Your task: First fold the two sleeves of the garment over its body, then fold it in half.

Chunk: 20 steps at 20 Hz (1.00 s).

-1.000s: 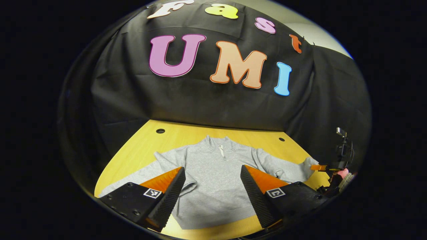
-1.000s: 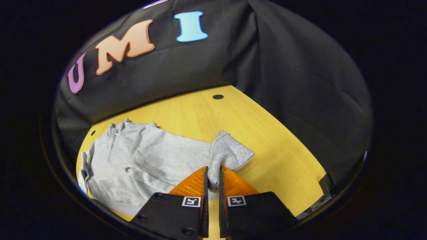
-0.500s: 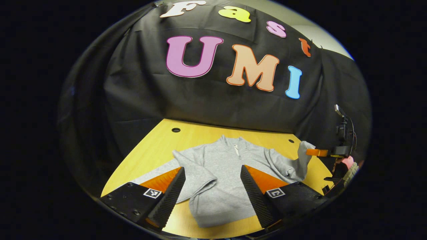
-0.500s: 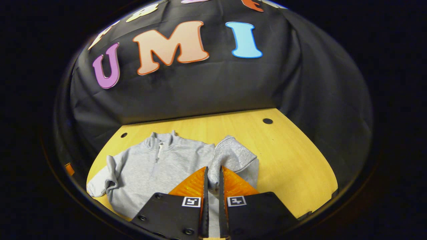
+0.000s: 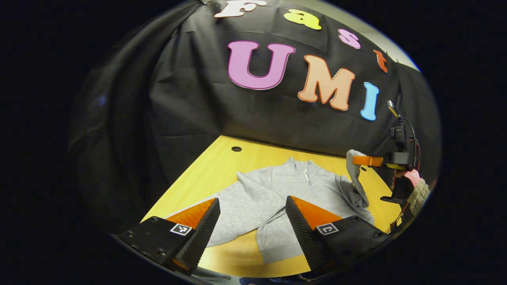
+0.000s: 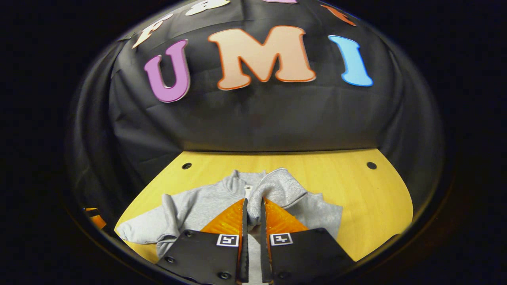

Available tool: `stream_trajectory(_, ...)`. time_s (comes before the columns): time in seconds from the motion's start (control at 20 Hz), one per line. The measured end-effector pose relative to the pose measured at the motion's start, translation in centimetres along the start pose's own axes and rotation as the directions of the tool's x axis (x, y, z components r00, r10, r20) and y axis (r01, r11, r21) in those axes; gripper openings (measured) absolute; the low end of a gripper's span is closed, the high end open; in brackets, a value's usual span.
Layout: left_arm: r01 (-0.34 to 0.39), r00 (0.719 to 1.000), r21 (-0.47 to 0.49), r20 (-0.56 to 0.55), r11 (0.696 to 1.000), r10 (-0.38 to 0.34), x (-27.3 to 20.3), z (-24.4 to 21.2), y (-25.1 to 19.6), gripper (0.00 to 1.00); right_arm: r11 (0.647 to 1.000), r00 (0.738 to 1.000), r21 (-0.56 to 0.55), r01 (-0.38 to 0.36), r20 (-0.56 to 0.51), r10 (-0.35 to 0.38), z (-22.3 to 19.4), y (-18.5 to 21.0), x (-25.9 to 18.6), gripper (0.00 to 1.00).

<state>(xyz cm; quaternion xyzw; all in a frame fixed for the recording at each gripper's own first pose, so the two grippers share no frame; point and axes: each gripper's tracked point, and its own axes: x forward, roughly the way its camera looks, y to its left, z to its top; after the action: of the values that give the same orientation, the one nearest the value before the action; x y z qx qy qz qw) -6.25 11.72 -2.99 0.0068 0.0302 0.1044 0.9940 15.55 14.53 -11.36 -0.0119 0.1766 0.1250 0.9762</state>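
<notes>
In the left gripper view, one grey garment [image 5: 277,198] lies on the wooden table [image 5: 206,174]. The left gripper [image 5: 252,225] hovers above it, jaws wide apart, holding nothing. One sleeve [image 5: 354,174] hangs from the right gripper [image 5: 366,160].

In the right gripper view, the right gripper's two fingers [image 6: 227,219] pinch that sleeve above the garment's body. Two holes [image 6: 186,166] mark the table.
</notes>
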Motion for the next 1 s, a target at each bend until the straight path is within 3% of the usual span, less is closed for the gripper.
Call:
stream_trajectory(0.4,-0.092,0.995,-0.073,-0.035,0.993,0.089,-1.4,-3.2,6.5,0.98,0.967,0.968,-0.056,-0.249,-0.017,0.249,0.2,17.5,4.6,0.16)
stream_trajectory(0.55,-0.138,0.989,-0.087,-0.068,0.987,0.133,-1.9,-5.3,9.2,0.98,0.957,0.962,-0.098,-0.274,-0.051,0.27,-1.9,21.0,6.5,0.14)
stream_trajectory(0.8,-0.224,0.969,-0.075,-0.121,0.972,0.214,-2.5,-8.6,12.8,0.98,0.942,0.962,-0.205,-0.265,-0.124,0.243,-5.1,24.7,9.9,0.14)
stream_trajectory(0.9,-0.24,0.963,-0.088,-0.144,0.967,0.226,-2.7,-9.6,13.3,0.98,0.938,0.958,-0.214,-0.272,-0.149,0.244,-4.2,25.8,9.7,0.17)
stream_trajectory(1.0,-0.253,0.959,-0.102,-0.157,0.962,0.236,-2.2,-10.5,14.0,0.98,0.934,0.945,-0.171,-0.313,-0.15,0.289,-2.6,26.8,9.1,0.28)
